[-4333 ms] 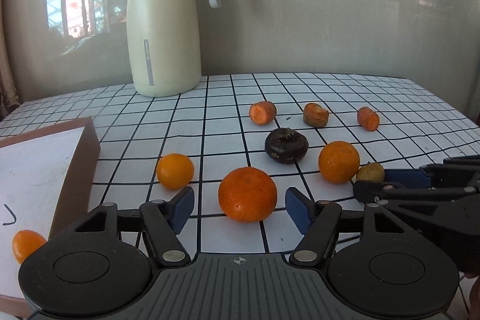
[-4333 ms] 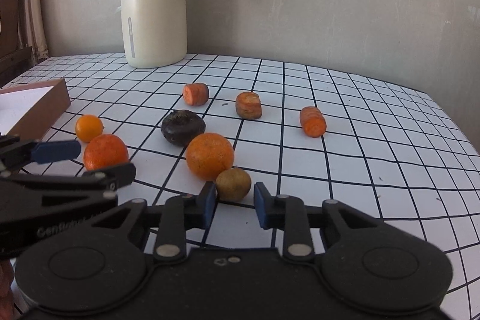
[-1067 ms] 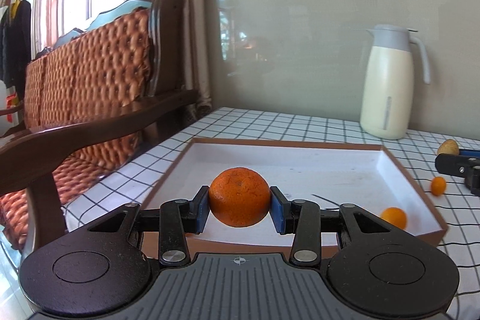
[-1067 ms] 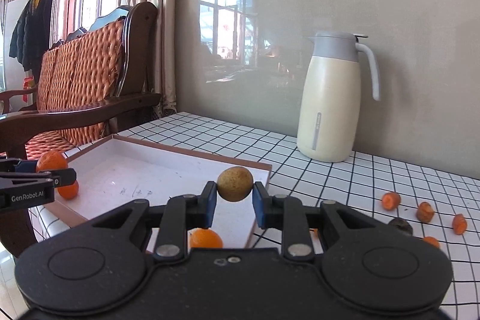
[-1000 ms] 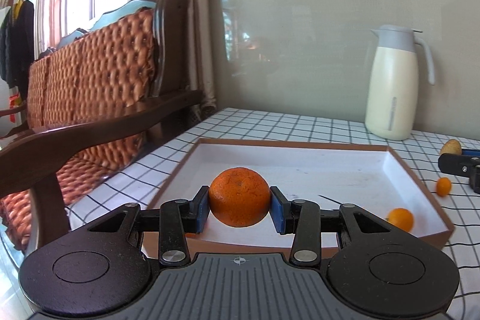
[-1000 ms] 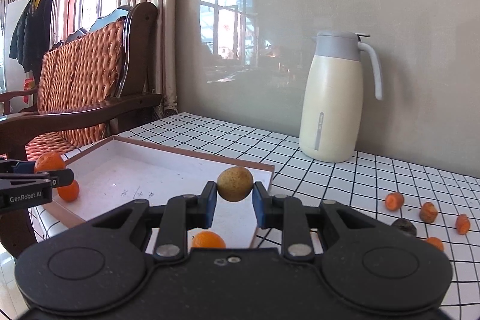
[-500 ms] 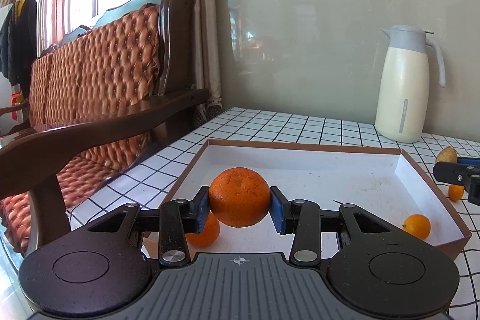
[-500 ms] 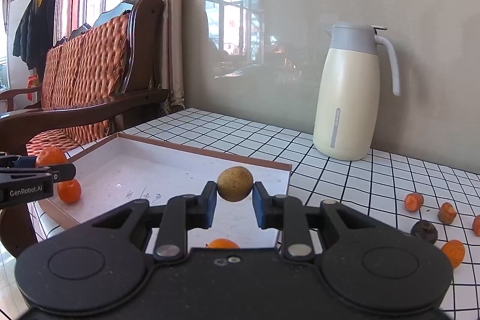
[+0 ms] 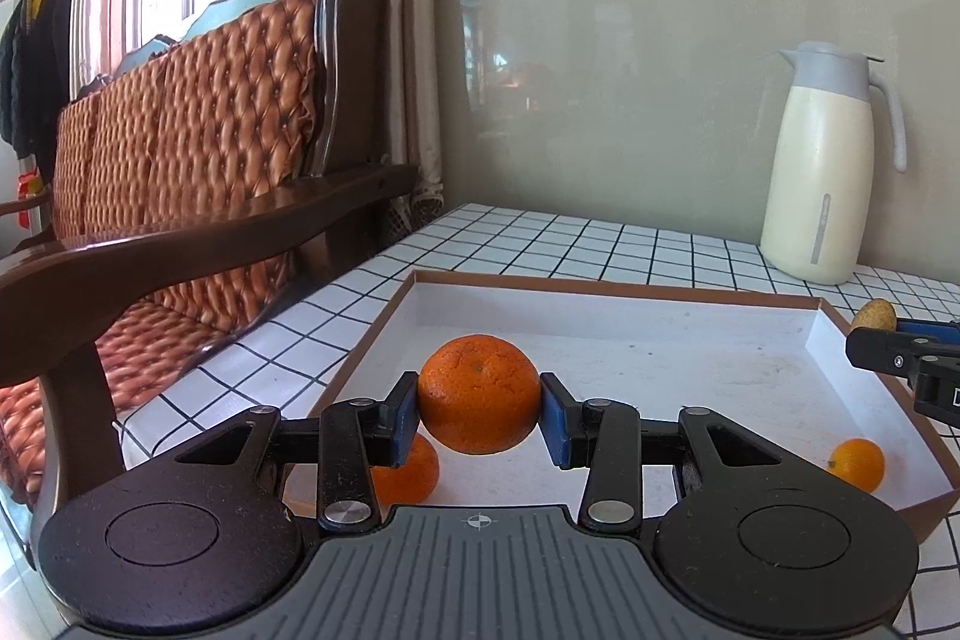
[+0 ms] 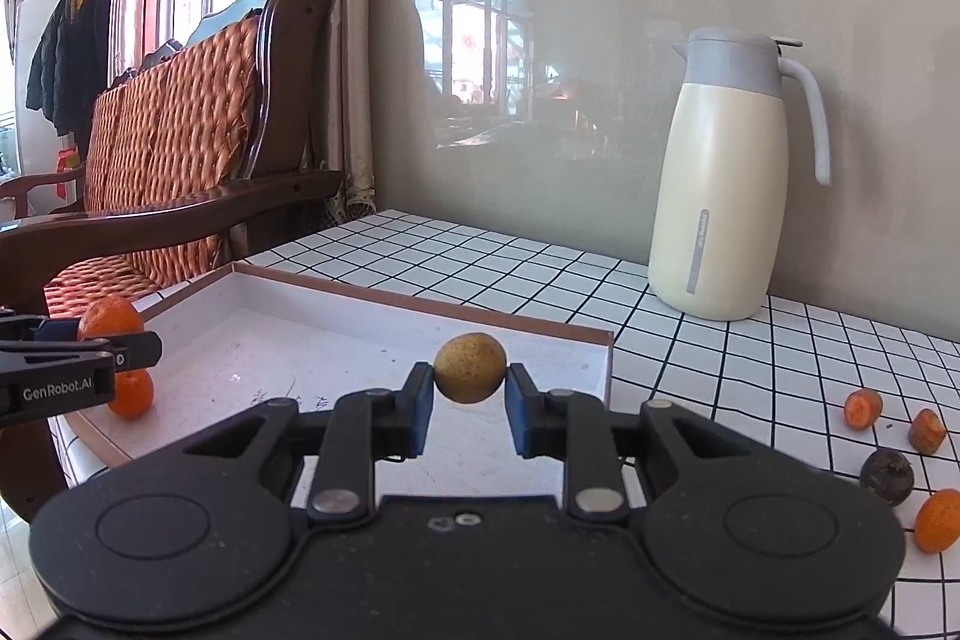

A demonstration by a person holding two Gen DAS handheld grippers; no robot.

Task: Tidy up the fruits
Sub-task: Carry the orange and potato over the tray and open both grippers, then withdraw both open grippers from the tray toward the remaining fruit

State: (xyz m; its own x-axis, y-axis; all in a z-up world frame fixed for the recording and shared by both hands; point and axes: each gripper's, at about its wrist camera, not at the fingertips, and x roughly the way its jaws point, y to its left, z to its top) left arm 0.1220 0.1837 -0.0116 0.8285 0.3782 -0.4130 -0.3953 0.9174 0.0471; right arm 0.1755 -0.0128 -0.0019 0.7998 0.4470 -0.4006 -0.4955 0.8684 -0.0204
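Observation:
My left gripper (image 9: 479,412) is shut on a large orange (image 9: 479,391) and holds it above the near left part of a shallow white tray with a brown rim (image 9: 612,285). Two small oranges lie in the tray, one under the left fingers (image 9: 408,472) and one at the right corner (image 9: 857,465). My right gripper (image 10: 469,407) is shut on a small yellow-brown fruit (image 10: 469,367) above the tray's (image 10: 420,307) right side. The left gripper and its orange (image 10: 111,317) show at the left of the right wrist view.
A cream thermos jug (image 10: 720,196) stands at the back of the checkered table (image 10: 750,370). Carrot pieces (image 10: 864,407), a dark round fruit (image 10: 887,467) and an orange (image 10: 937,520) lie at the right. A wooden sofa (image 9: 180,172) stands beyond the table's left edge.
Both grippers picked their fruit off the table and carried it left over the tray. In the last second both have moved further forward over the tray.

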